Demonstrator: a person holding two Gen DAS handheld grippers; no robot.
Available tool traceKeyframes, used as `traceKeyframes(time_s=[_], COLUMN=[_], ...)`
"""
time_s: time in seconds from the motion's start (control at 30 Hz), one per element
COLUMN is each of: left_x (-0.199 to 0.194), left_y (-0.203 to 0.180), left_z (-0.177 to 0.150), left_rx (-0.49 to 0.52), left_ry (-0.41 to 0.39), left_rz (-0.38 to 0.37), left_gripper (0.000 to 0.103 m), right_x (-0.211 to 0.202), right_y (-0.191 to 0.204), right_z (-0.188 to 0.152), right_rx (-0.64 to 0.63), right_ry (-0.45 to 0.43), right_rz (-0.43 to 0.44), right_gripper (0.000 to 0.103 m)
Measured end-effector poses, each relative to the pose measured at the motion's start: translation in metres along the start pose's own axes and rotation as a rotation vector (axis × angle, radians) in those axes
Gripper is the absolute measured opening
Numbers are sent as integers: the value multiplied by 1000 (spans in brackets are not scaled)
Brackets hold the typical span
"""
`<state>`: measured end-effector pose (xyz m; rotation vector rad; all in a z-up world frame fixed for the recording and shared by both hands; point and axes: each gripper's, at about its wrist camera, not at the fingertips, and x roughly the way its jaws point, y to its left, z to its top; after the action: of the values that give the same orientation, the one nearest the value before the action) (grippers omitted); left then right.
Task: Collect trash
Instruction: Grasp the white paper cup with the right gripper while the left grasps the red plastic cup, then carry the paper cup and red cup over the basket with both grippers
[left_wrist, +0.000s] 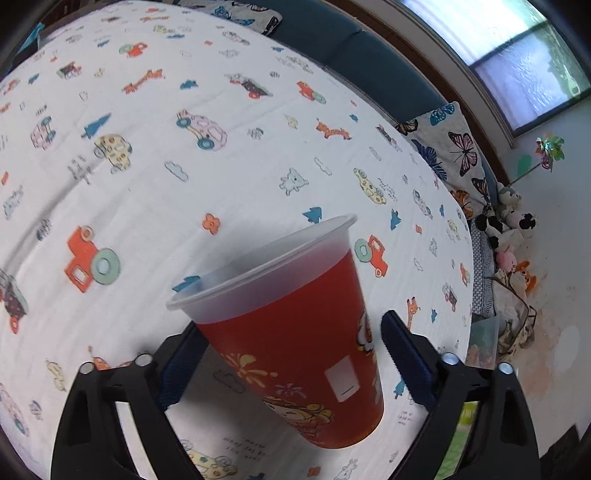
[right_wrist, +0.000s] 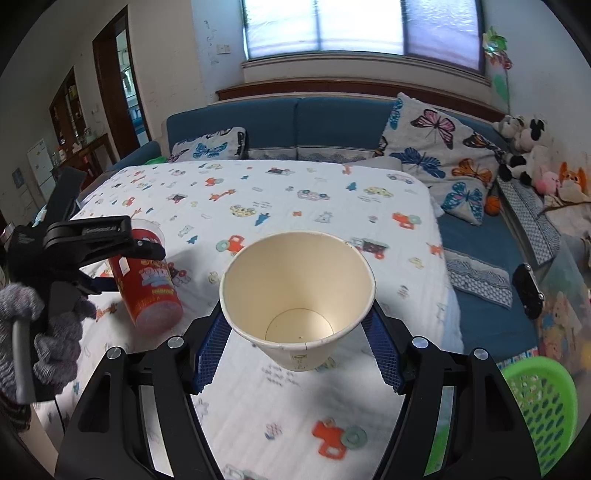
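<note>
Left wrist view: left gripper (left_wrist: 291, 354), jaws spread wide around a tilted red plastic cup (left_wrist: 295, 343). The left pad touches its wall; the right pad (left_wrist: 402, 354) stands just off it, so a firm grip cannot be confirmed. Patterned tablecloth (left_wrist: 184, 166) beneath.

Right wrist view: right gripper (right_wrist: 297, 332), blue pads pressed on both sides of a cream paper cup (right_wrist: 295, 295), mouth towards the camera, above the tablecloth. Green basket (right_wrist: 543, 406) at lower right. The red cup sits at left, between the left gripper's fingers.

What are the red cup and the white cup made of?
Red cup: probably plastic, since its frosted rim lets light through and its printed wall looks smooth. White cup: likely paper, with a matte cream inside, a rolled rim and a side seam.
</note>
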<state>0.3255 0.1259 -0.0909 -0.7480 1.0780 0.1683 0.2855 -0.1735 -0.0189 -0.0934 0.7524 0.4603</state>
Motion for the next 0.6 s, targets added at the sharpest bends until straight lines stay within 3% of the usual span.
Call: traceKeyframes(time_s=[0.23,0.6], left_x=[-1,-24], left_y=[-4,-35], left_z=[-2,-31], left_rx=[31,218], left_ry=[-7,-5], left_rz=[-4,-38], left_gripper=[78,73], right_x=[-24,-58], right_y=[-17,-42], right_z=[-17,-45], right_rx=[50,126], right_ry=[-7,-8], right_rz=[-28,-99], right_gripper=[69,69])
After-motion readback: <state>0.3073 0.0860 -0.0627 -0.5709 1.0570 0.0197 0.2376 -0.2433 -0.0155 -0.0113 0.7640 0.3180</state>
